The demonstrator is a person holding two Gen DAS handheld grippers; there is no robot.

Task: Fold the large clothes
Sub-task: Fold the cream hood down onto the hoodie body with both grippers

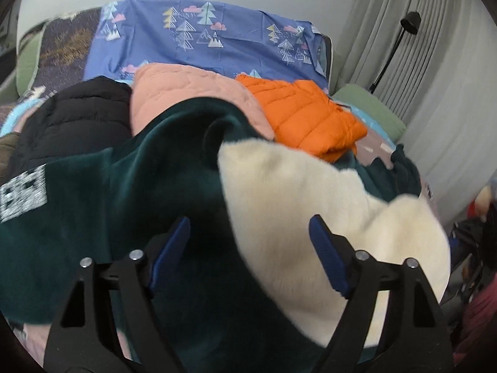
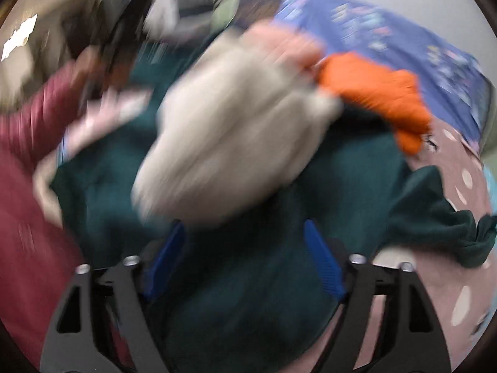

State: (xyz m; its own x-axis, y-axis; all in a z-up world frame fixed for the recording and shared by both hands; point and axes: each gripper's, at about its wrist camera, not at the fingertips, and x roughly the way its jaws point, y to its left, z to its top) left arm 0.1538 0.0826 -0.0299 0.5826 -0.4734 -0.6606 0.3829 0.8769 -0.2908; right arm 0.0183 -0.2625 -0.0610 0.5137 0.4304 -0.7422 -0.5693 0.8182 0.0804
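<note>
**A:** ok so what's actually visible here? The right wrist view is a smeary mess.

**B:** Yeah, the left wrist view is the usable one. The big dark green fleece garment (image 1: pixel 102 205) is heaped on the bed, right under the left gripper (image 1: pixel 248 227), with its cream lining (image 1: pixel 310 205) flipped up toward the right. Jaws are spread wide, released, nothing pinched; the blue pads sit over the fabric but I can't say whether they touch it.

**A:** And the right gripper (image 2: pixel 243 228)?

**B:** Same deal, jaws wide apart and not clamped on anything. Green fleece (image 2: pixel 341 180) fills the space below them and the cream part (image 2: pixel 223 143) bulges just ahead. Everything's motion-blurred, so contact is a no-call there too.

**A:** What else is on the bed?

**B:** Behind the fleece: an orange puffer jacket (image 1: pixel 304 112), a pink quilted thing (image 1: pixel 186 90) with its lower part buried under the green, and a black puffer jacket (image 1: pixel 77 115) on the left. Blue sheet with little trees (image 1: pixel 217 31) runs along the wall. There's also a white square pattern (image 1: pixel 23 194) at the left edge, too blurred to read.

**A:** That red blob in the right view?

**B:** A dark red ribbed sleeve (image 2: pixel 28 143), cut off by the frame edge. Above it is something black and streaky, can't make it out. The bed's pinkish dotted cover (image 2: pixel 456 155) peeks out on the right, and a green cuff or hem (image 2: pixel 441 233) trails over it.

**A:** Background?

**B:** Grey curtain (image 1: pixel 419 77) with a black lamp (image 1: pixel 410 21) in front of it.
</note>
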